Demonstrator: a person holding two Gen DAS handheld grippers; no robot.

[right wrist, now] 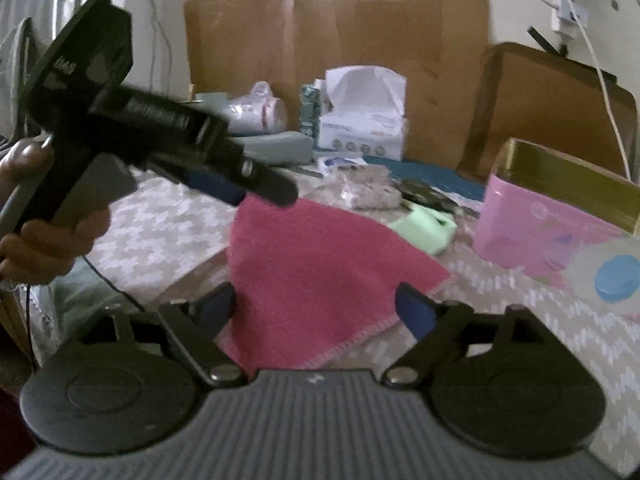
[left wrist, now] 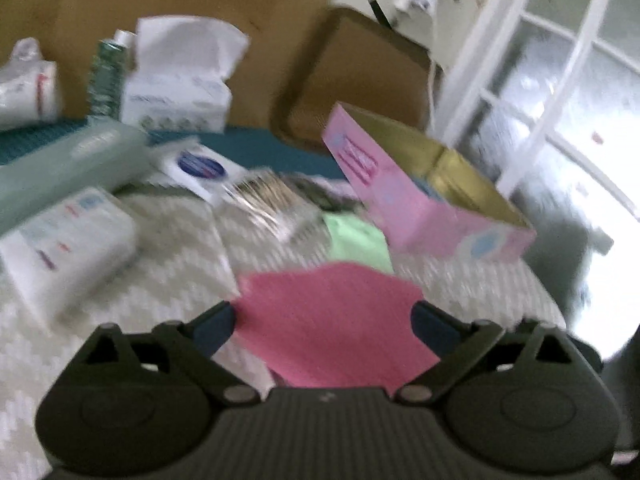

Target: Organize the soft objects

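Both jaws apart over pink cloth [right wrist: 320, 272], green cloth [right wrist: 424, 228] beyond, pink box [right wrist: 540, 224] beside.

From here the tissue box [left wrist: 176, 96] print blurs beyond reading; behind it, the green bottle [left wrist: 105, 76] is half hidden.

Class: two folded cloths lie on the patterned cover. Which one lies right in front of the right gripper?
The pink cloth, between the right gripper's open jaws; the light green cloth lies farther back, beside the pink box.
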